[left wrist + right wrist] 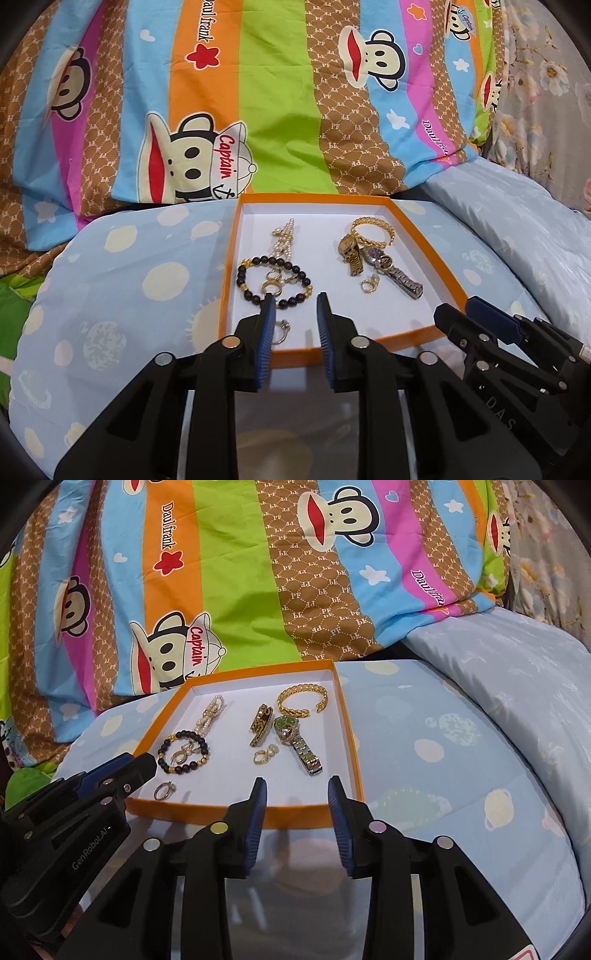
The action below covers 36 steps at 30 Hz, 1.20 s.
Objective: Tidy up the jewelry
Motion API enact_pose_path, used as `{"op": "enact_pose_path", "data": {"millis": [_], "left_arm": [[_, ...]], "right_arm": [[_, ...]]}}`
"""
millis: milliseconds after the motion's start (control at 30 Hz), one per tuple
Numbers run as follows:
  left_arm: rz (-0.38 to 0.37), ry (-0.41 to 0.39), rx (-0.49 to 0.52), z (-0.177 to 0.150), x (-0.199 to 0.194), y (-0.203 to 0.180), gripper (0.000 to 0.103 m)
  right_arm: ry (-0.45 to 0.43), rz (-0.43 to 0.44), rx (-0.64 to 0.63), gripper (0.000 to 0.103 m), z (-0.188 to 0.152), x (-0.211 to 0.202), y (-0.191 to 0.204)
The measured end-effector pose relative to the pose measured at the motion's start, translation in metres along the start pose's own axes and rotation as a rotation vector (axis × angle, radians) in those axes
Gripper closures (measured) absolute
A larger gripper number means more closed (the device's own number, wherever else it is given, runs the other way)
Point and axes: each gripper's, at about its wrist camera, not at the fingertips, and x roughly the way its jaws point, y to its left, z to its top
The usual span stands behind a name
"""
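An orange-rimmed tray with a white floor sits at the centre of both views, holding all the jewelry. Toward its left side a black-bead bracelet lies flat, ringed around a few small gold pieces, with a pearl strand stretched behind it. A silver ring lies alone near the front left corner. To the right, a gold chain bangle lies farthest back; before it lie a gold watch, a steel-band watch and what may be gold earrings.
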Motion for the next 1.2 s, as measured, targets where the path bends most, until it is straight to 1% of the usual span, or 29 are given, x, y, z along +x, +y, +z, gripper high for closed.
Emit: {"op": "enact_pose_path", "data": {"millis": [67,133,167,200,300,367,433,467,500,533,667,800,1000,1200], "left_arm": [[0.023,-0.015,0.001,-0.005,-0.005,0.001,0.070],[0.035,-0.025,0.008,-0.008,-0.009,0.000,0.069],[0.043,-0.026,0.010,-0.009,-0.010,0.000,0.066],[0.049,-0.027,0.011,-0.010,-0.011,0.000,0.061],[0.071,-0.028,0.012,-0.016,-0.013,0.000,0.054],[0.074,-0.026,0.003,-0.018,-0.014,0.002,0.052],[0.086,-0.027,-0.021,-0.018,-0.014,0.007,0.042],[0.093,-0.022,-0.038,-0.018,-0.013,0.010,0.036],[0.094,-0.012,-0.054,-0.018,-0.011,0.014,0.034],[0.093,-0.005,-0.059,-0.018,-0.010,0.015,0.034],[0.113,0.008,-0.062,-0.019,-0.008,0.015,0.034],[0.134,0.015,-0.059,-0.019,-0.006,0.015,0.026],[0.144,0.029,-0.043,-0.018,-0.002,0.012,0.026],[0.157,0.029,-0.039,-0.018,-0.003,0.011,0.025]], "right_arm": [[-0.008,-0.013,-0.016,0.066,-0.002,-0.003,0.004],[-0.027,-0.020,-0.018,0.060,-0.003,-0.008,0.006],[-0.037,-0.024,-0.018,0.054,-0.004,-0.009,0.007],[-0.049,-0.034,-0.019,0.049,-0.004,-0.011,0.008],[-0.076,-0.064,-0.021,0.045,-0.006,-0.017,0.010],[-0.089,-0.081,-0.012,0.039,-0.007,-0.020,0.008],[-0.096,-0.087,0.004,0.034,-0.008,-0.022,0.005],[-0.097,-0.085,0.011,0.030,-0.008,-0.023,0.004],[-0.100,-0.082,0.016,0.025,-0.008,-0.024,0.003],[-0.103,-0.085,0.018,0.024,-0.009,-0.024,0.002],[-0.096,-0.098,0.012,0.021,-0.008,-0.023,0.004],[-0.060,-0.100,0.026,0.020,-0.009,-0.018,-0.001],[-0.031,-0.094,0.036,0.020,-0.009,-0.013,-0.004],[-0.040,-0.102,0.021,0.020,-0.011,-0.016,-0.002]]}}
